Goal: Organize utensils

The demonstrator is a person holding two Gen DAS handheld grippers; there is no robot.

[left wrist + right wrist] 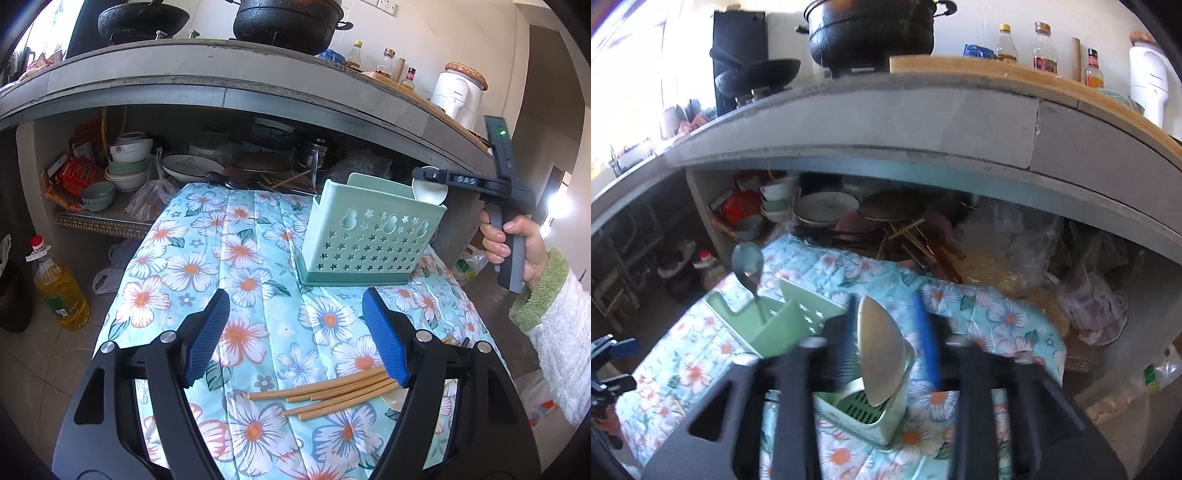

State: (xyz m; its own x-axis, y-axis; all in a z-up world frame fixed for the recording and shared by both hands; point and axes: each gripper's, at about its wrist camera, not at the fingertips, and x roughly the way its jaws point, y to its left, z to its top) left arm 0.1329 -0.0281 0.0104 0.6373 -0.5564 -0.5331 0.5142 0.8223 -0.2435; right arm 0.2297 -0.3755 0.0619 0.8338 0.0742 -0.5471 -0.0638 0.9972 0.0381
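- The white appliance (458,94) on the counter carries small grey lettering, too small to read; the bottle labels (1045,62) beside it are equally illegible.
- The red packet (75,173) on the under-counter shelf shows printed characters that cannot be made out.
- One plate (184,164) on that shelf has dark script across its face, unreadable.
- The oil bottle (61,286) on the floor has a label turned mostly away.
- The left gripper (295,332) is released, its blue pads wide apart above the floral cloth (240,251), gripping nothing.
- The chopsticks (332,395) lie loose on the cloth near the right pad, their far ends hidden behind it.
- The green caddy (369,240) stands on the cloth, well apart from the chopsticks.
- The right gripper (886,332) hangs over the caddy's open top with a white spoon (879,350) between its fingers; the spoon's bowl points down into a compartment.
- That view is blurred, so it probably grasps the spoon, though contact on both pads is not plain.
- A metal ladle (748,264) stands in another compartment, its lower handle hidden.
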